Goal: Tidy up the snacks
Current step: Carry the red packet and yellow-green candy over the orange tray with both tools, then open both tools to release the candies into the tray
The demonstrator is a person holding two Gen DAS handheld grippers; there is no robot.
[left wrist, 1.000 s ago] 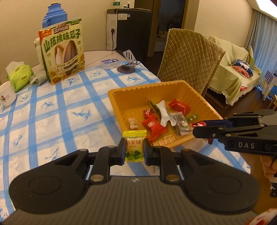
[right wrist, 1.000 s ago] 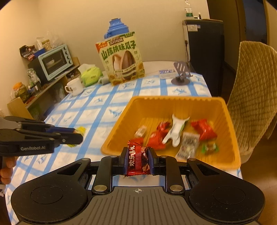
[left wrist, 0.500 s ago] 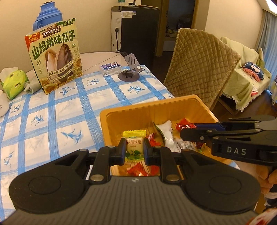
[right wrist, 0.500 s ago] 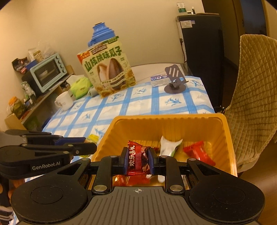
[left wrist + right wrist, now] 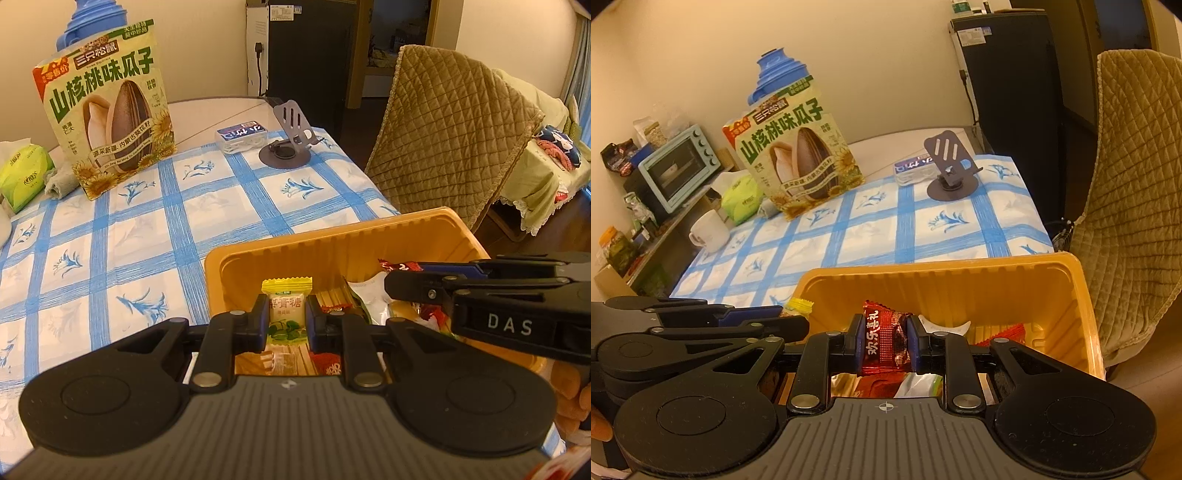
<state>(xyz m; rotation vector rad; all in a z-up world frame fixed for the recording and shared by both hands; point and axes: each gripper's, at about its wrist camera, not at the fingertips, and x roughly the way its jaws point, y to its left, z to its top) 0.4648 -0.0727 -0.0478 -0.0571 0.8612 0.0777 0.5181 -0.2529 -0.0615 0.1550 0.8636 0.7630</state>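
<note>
An orange plastic tray [image 5: 332, 243] [image 5: 960, 284] holding several wrapped snacks sits near the table's right edge. My left gripper [image 5: 286, 319] is shut on a yellow-and-green candy [image 5: 286, 310] and hangs over the tray's near left part. My right gripper [image 5: 884, 341] is shut on a red candy with gold lettering [image 5: 884, 338], also over the tray. Each gripper shows from the side in the other's view: the right gripper [image 5: 391, 282] beside the left one, the left gripper [image 5: 796, 325] at the tray's left rim with the yellow candy [image 5: 799, 306] peeking out.
A large sunflower-seed bag [image 5: 107, 129] [image 5: 798, 155] stands at the table's far side with a blue jug [image 5: 777, 74] behind it. A phone stand [image 5: 290, 144], a small clear box [image 5: 242, 136], tissues [image 5: 22, 173] and a white mug [image 5: 709, 230] lie around. A quilted chair [image 5: 447, 136] is close on the right.
Both grippers have moved forward and slightly down, from short of the tray's near rim to over its inside, each still holding its candy.
</note>
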